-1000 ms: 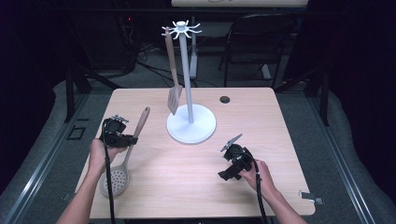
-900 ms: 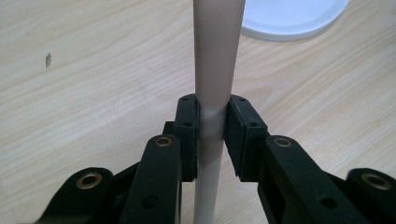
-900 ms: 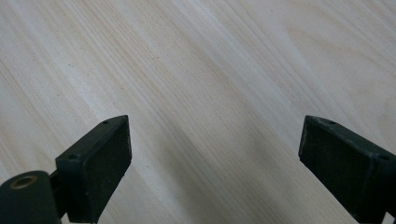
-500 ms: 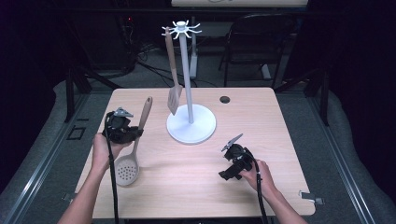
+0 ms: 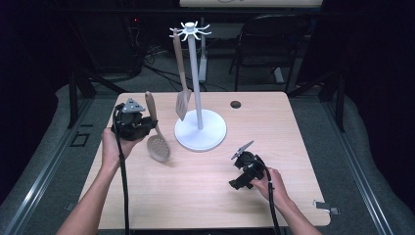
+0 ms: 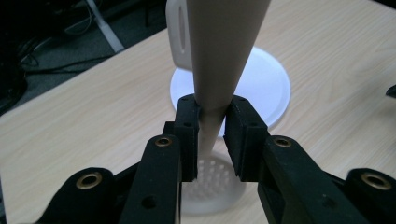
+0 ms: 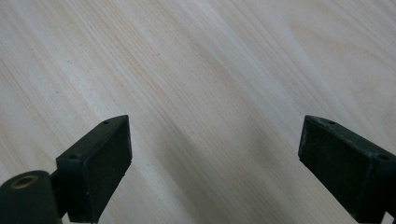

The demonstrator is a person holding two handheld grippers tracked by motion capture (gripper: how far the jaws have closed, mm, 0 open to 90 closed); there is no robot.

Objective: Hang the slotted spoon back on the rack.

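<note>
The left hand-held gripper (image 5: 133, 125), at about nine o'clock on the table (image 5: 303, 147), is clamped on the narrow neck of a beige slotted spoon (image 5: 155, 132) (its perforated bowl (image 6: 212, 184) hangs below the jaws, clear of the wood). At twelve o'clock stands a white utensil stand (image 5: 198, 122) with a slotted spatula (image 5: 181, 85) hanging from its hooks. At five o'clock the right hand-held gripper (image 7: 212, 158) rests with jaws wide apart, holding nothing. No brand, label or writing can be read anywhere.

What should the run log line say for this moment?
left gripper: shut on slotted spoon, lifted off table | right gripper: open, over bare table | spatula: hanging on white rack
</note>
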